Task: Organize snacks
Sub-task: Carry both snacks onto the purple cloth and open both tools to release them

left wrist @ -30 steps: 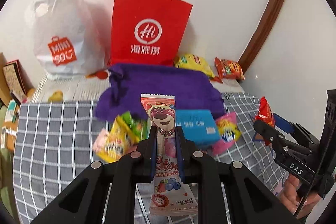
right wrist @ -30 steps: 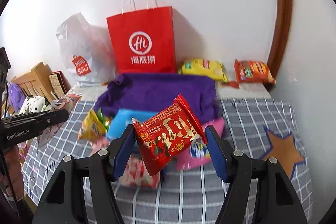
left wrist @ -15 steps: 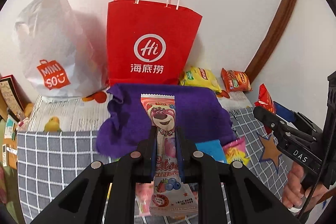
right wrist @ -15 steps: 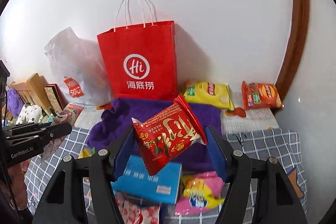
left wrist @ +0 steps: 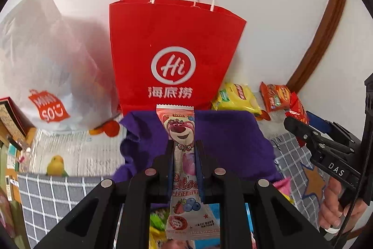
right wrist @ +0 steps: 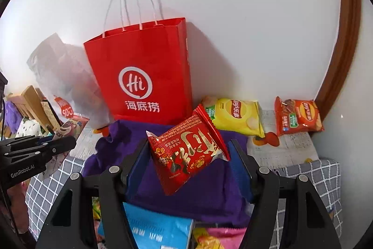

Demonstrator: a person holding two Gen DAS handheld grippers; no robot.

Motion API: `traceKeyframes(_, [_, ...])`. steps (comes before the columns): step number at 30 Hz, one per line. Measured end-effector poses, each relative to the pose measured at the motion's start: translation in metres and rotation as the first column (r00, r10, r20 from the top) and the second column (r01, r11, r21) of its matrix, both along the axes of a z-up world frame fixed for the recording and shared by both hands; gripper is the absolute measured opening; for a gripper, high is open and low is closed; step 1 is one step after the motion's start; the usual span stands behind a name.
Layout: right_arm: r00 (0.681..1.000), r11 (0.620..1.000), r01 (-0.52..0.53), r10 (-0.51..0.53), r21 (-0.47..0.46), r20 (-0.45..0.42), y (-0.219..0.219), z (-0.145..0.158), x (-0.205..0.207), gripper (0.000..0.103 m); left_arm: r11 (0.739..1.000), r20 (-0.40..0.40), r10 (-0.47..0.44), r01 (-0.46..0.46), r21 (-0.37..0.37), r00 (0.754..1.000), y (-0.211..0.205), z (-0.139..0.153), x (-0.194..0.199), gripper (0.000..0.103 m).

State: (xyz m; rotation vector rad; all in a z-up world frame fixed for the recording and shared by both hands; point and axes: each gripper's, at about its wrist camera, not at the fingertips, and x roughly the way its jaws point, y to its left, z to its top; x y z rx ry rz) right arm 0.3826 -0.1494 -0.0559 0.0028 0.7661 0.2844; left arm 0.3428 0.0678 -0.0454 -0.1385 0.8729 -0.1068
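Observation:
My left gripper (left wrist: 185,155) is shut on a long pink bear-print snack packet (left wrist: 183,132) that stands upright between its fingers. My right gripper (right wrist: 188,151) is shut on a red foil snack packet (right wrist: 188,151), tilted between the blue pads. Both are held above a purple cloth (left wrist: 228,132) (right wrist: 186,190), facing a red paper bag (left wrist: 174,57) (right wrist: 142,71) that stands upright against the wall. The right gripper (left wrist: 300,127) appears at the right of the left wrist view, the left gripper (right wrist: 70,142) at the left of the right wrist view.
A white plastic bag (left wrist: 46,67) leans left of the red bag. A yellow chip bag (right wrist: 235,116) and an orange chip bag (right wrist: 297,117) lie by the wall at right. A blue packet (right wrist: 158,230) and other snacks lie on the grey checked cloth (right wrist: 321,176) below.
Both grippers have moved forward with their packets, from over the snack pile to above the purple cloth. The red bag now looms much larger.

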Motion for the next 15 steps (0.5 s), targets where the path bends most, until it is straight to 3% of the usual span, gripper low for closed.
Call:
traceKeyframes(8, [0.999, 1.000, -0.002, 0.003, 0.012, -0.044, -0.003, -0.029, 0.038, 0.066, 1.000, -0.019, 0.014, -0.014, -0.027, 1.000, 0.011, -0.015, 0.042, 0.015])
traceKeyframes(15, [0.989, 1.000, -0.001, 0.004, 0.018, -0.148, -0.009, -0.080, 0.070, 0.066, 0.998, -0.109, -0.007, 0.000, -0.057, 0.994, 0.020, -0.063, 0.079, 0.015])
